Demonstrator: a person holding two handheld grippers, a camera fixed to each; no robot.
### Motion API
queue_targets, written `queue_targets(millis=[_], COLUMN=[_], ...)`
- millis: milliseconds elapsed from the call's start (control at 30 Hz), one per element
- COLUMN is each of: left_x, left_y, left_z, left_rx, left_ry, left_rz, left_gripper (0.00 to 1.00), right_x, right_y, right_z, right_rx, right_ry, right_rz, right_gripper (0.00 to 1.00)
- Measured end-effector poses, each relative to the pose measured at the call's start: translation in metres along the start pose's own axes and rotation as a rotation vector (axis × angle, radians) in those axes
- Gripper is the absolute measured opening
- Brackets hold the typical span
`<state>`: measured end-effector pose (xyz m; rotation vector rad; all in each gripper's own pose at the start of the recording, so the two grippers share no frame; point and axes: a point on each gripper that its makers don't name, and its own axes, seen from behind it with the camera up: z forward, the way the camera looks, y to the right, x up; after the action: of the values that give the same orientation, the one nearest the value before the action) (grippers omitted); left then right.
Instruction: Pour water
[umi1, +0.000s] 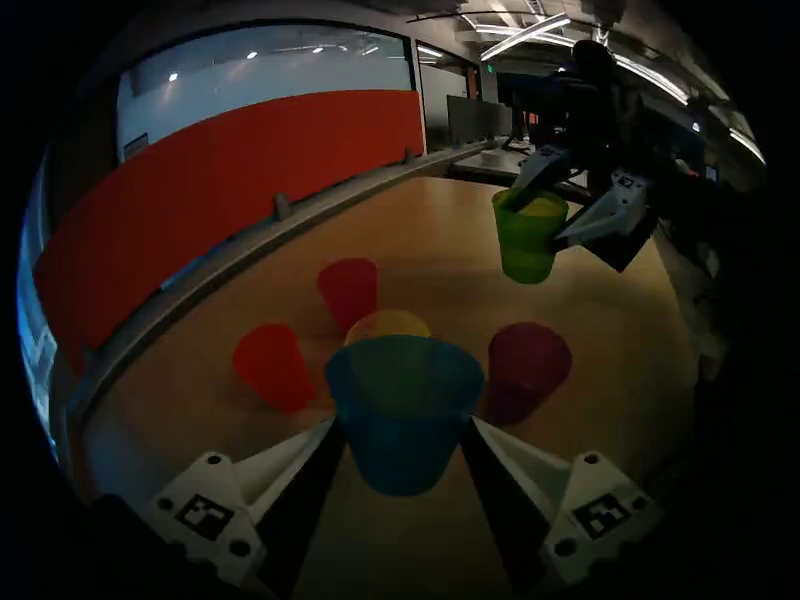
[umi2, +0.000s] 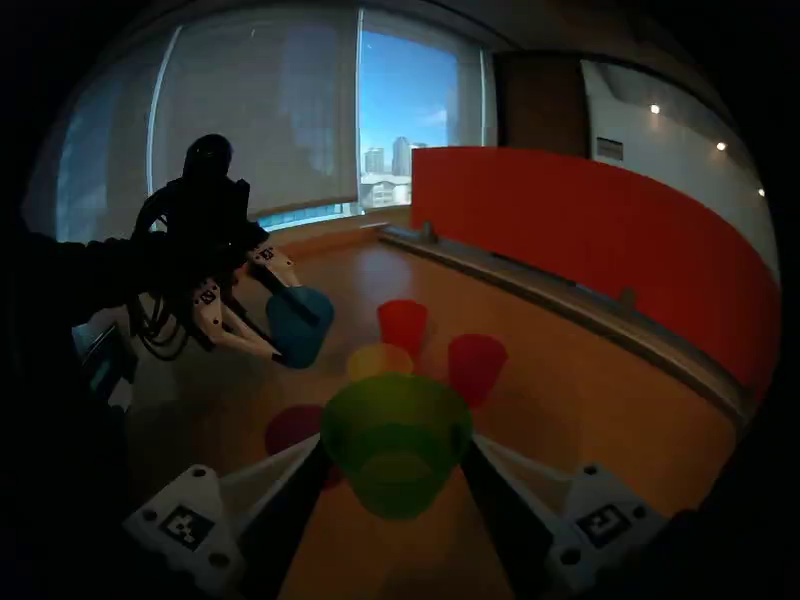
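Wooden table (umi1: 430, 215) bordered by an orange wall (umi1: 220, 170). We see the left gripper (umi1: 403, 445), jaws clamped on an upright blue cup (umi1: 404, 395), and the right gripper (umi2: 397, 460), jaws clamped on a green cup (umi2: 395, 420). Two red cups (umi1: 348, 290), a yellow cup (umi1: 388, 325) and a maroon cup (umi1: 527, 365) stand between them.

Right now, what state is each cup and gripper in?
Blue cup, clamped in the left gripper.
Green cup, clamped in the right gripper.
Yellow cup, upright on the table.
Far red cup, upright, untouched.
Left red cup, upright, untouched.
Dark red cup, upright, untouched.
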<state>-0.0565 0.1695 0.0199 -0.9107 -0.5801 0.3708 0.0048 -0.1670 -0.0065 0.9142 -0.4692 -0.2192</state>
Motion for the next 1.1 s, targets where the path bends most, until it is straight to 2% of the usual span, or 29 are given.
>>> queue_targets(millis=[600,1100], left_x=[-0.033,-0.045], left_y=[0.009,0.009], left_z=[0.026,0.032], left_rx=[-0.058,-0.063], left_ry=[-0.127,-0.168], left_rz=[0.059,0.087], left_gripper=[0.80,0.80], right_x=[-0.027,-0.045], right_y=[0.004,0.011], right_z=[0.015,0.022], right_rx=[0.012,0.003], right_ry=[-0.063,-0.113], right_rz=[0.017,0.013], right_gripper=[0.89,0.89])
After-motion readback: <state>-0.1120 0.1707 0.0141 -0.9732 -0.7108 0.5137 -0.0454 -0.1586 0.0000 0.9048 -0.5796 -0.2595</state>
